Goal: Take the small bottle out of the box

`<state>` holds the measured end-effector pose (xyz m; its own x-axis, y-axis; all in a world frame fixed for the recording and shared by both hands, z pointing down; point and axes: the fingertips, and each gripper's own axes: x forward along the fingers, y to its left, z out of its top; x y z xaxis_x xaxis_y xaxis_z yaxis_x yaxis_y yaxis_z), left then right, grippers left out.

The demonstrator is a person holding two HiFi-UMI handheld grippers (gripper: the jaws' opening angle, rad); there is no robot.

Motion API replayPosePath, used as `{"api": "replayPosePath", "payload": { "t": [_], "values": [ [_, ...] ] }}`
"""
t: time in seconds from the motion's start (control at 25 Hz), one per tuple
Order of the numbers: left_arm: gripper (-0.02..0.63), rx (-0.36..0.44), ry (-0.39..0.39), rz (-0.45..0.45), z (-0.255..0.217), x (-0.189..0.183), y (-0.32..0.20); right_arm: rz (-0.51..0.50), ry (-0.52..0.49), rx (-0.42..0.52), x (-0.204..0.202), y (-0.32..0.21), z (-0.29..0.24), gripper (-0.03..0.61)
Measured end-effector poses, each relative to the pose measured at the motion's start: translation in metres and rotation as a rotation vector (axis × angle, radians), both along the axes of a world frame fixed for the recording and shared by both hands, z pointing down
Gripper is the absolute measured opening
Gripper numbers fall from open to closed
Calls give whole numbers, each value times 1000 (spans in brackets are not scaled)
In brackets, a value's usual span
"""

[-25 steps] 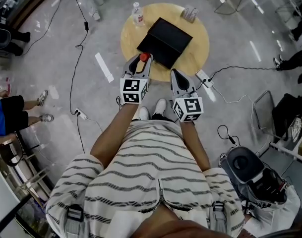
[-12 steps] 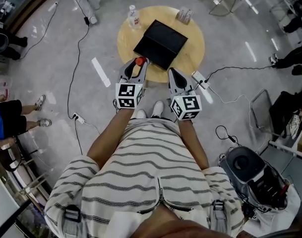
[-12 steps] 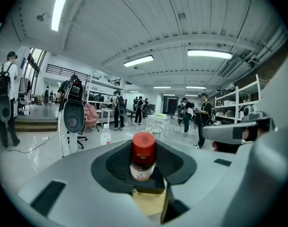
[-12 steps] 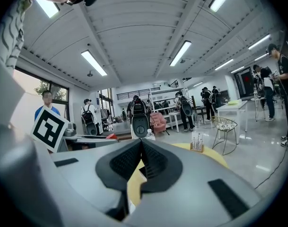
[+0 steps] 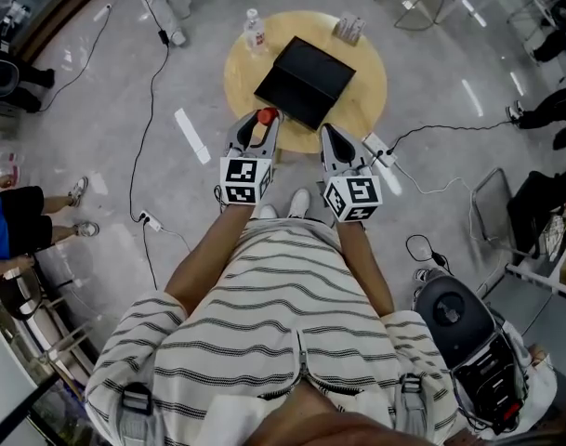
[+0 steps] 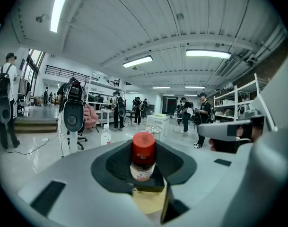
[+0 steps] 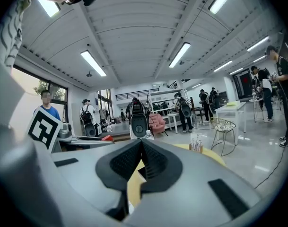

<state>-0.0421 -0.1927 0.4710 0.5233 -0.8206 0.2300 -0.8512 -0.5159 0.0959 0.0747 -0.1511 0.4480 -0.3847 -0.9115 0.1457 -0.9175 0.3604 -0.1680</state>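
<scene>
A small bottle (image 5: 266, 115) with a red cap sits between the jaws of my left gripper (image 5: 264, 124), which is shut on it, just at the near edge of the round wooden table (image 5: 366, 91). In the left gripper view the bottle (image 6: 143, 156) stands upright between the black pads, label showing, with the black box (image 6: 151, 185) behind it. The closed black box (image 5: 306, 80) lies in the middle of the table. My right gripper (image 5: 327, 136) hovers beside it at the table's near edge, shut with nothing in it; its pads (image 7: 151, 162) meet at the tips.
A clear water bottle (image 5: 256, 29) and a small carton (image 5: 348, 29) stand at the table's far side. On the floor lie a power strip (image 5: 380, 147), cables and a white strip (image 5: 193, 124). A wire chair (image 5: 492, 203) and a helmet-like machine (image 5: 459, 323) are at the right; a person's legs (image 5: 41, 207) at the left.
The head view has shifted a little; both grippers and the bottle keep their places by the table's near edge.
</scene>
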Motion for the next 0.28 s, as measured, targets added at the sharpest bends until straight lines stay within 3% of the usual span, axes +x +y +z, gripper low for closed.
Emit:
{"api": "replayPosePath", "payload": {
  "t": [0.28],
  "values": [
    [152, 6, 0, 1, -1, -3, 1, 11, -3, 0, 0, 0, 0, 18]
  ]
}}
